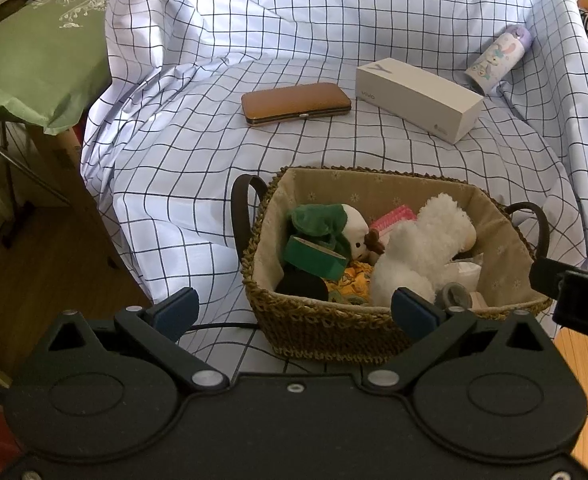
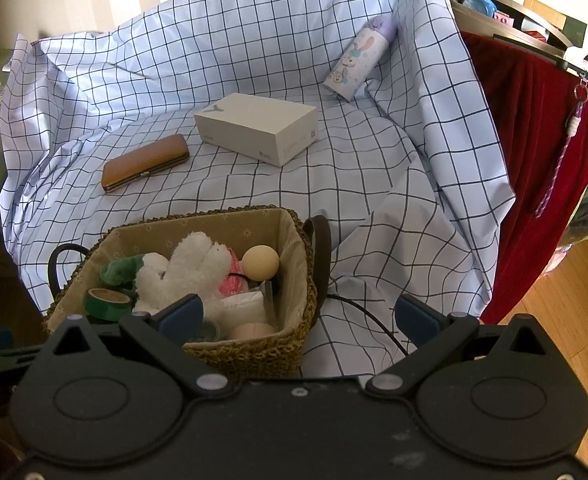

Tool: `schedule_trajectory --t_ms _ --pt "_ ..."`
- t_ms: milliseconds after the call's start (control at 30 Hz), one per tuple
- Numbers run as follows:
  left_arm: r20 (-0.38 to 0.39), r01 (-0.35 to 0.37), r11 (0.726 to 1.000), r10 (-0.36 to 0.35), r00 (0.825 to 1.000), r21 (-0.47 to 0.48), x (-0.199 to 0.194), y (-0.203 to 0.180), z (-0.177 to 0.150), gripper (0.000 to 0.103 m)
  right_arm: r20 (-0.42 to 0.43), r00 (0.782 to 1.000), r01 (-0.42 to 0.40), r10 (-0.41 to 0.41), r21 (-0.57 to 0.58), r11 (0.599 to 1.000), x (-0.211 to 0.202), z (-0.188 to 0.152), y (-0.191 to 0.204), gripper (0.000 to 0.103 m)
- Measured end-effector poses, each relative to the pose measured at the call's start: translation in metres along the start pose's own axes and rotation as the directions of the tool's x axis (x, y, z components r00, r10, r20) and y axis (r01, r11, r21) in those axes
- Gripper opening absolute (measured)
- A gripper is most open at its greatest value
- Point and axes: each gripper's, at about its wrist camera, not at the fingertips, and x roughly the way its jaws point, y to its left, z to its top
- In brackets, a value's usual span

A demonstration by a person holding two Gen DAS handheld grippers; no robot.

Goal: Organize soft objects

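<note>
A woven basket point(image 1: 314, 332) point(image 2: 250, 354) with a beige lining stands on the checked cloth near the front. Inside lie a white fluffy plush point(image 1: 418, 248) point(image 2: 190, 268), a white doll with a green hood point(image 1: 334, 224) point(image 2: 120, 270), a green tape roll point(image 1: 314, 258) point(image 2: 104, 300), a pink brush point(image 1: 394, 216), yellow printed fabric point(image 1: 354, 280) and a cream ball point(image 2: 260, 262). My left gripper point(image 1: 294, 312) hangs open just before the basket's near rim. My right gripper point(image 2: 300, 316) is open too, over the basket's right near corner. Nothing sits between either pair of fingers.
On the checked cloth point(image 1: 198, 168) behind the basket lie a brown case point(image 1: 296, 102) point(image 2: 144, 164), a white phone box point(image 1: 418, 98) point(image 2: 260, 128) and a cartoon-printed bottle point(image 1: 498, 58) point(image 2: 360, 58). A green bag point(image 1: 34, 52) is at the left, a red cloth point(image 2: 534, 152) at the right.
</note>
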Motion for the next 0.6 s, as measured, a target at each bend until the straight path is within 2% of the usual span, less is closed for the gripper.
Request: schedule_trajectory --t_ms 600 --pt "-0.005 0.003 1.0 -0.003 1.0 0.0 0.0012 -0.0007 -0.0016 0.099 -0.006 1.0 -0.003 0.003 0.004 1.0 0.0006 -0.0005 -0.0007 0.103"
